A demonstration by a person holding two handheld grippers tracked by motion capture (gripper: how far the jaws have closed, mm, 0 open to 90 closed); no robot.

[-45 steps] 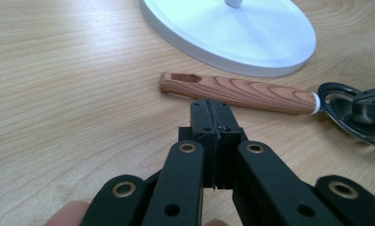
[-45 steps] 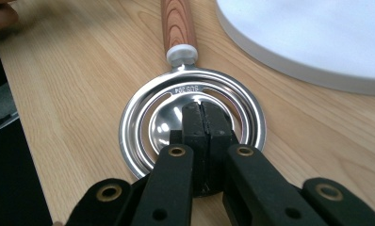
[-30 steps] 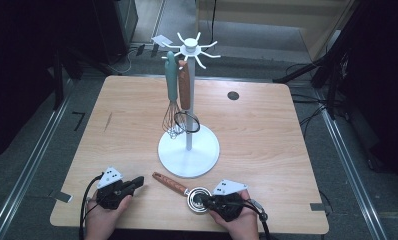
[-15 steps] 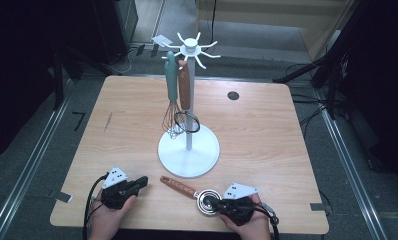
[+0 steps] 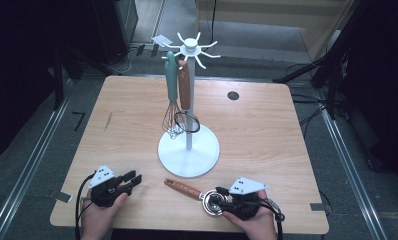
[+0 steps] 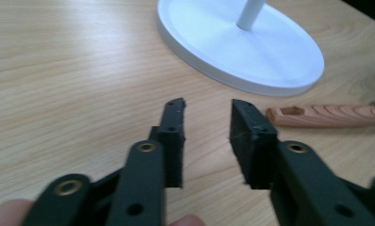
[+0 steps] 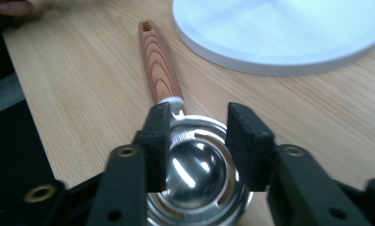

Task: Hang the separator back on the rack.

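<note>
Egg separator [image 5: 197, 195] on table [image 5: 267, 135], just before utensil stand [image 5: 189, 156]

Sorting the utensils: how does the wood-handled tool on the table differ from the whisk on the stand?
The wood-handled tool lies flat on the table; the whisk hangs upright from the stand. The tool ends in a solid, slotted metal cup, the whisk in open wire loops. The tool's handle is brown wood, the whisk's is teal.

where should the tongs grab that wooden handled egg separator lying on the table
Grip the egg separator by its wooden handle, coming from above with the jaws across its narrow width. It lies flat, bare on both long sides, pointing toward the white stand base. The steel cup is round, wide and slippery, a poorer hold, I think.
</note>
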